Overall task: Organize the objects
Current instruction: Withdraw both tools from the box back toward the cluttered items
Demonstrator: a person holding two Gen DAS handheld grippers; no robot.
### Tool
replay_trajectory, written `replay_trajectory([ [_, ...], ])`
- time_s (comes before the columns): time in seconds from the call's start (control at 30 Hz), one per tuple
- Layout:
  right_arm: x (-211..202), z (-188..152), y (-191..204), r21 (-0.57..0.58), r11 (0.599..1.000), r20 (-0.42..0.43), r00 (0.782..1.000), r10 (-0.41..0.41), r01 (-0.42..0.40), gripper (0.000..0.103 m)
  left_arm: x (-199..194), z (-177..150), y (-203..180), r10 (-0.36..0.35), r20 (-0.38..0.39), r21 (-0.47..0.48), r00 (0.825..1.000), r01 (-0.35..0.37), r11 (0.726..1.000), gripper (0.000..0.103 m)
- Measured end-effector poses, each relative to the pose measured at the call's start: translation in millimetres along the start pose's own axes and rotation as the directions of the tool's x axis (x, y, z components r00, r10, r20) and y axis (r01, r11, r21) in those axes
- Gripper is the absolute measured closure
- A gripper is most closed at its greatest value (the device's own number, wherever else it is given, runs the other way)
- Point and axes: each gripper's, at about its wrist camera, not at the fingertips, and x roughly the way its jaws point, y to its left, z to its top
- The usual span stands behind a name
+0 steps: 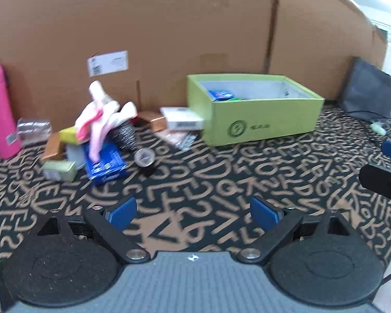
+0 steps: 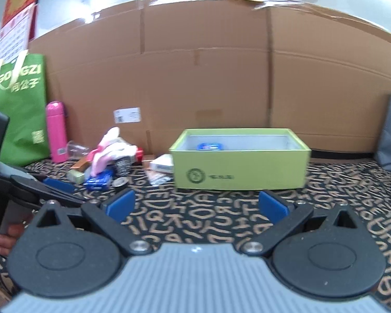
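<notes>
Both claws spread wide, empty: left claw (image 1: 193, 212), right claw (image 2: 195, 206). Green box (image 2: 241, 168) far centre on the table (image 1: 221, 177); clutter pile (image 1: 101, 135) to its left. Risk: items overlap, so pinching the pink cloth (image 1: 99, 120) may drag neighbours along.

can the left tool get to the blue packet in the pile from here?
Probably yes. The left tool is open and empty, with bare patterned cloth between it and the flat blue packet. The pink-and-white fabric draped over the packet's far end may snag.
</notes>
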Motion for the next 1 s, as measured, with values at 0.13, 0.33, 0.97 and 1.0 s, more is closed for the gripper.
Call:
replay_trajectory([
  [0.13,16.3,3.0,23.1,-0.035,0.998,-0.028,0.998,0.055,-0.056,0.0,3.4,-5.5,17.2,0.031,-0.027,-0.042,0.999,-0.032,0.999,0.006],
  [0.33,42.3,3.5,55.0,-0.114,0.986,-0.084,0.99,0.111,-0.12,0.0,7.6,-7.3,36.6,0.062,-0.05,-0.078,0.997,-0.065,0.995,0.006],
  [0.97,171.5,19.5,106.3,-0.108,0.956,-0.227,0.943,0.242,-0.271,0.002,25.9,15.4,121.5,0.194,-0.013,-0.199,0.981,-0.193,0.961,0.006],
  [1.0,177.8,20.1,107.5,-0.102,0.957,-0.233,0.942,0.241,-0.27,0.002,31.2,18.0,126.2,0.205,-0.018,-0.192,0.979,-0.204,0.96,0.006],
])
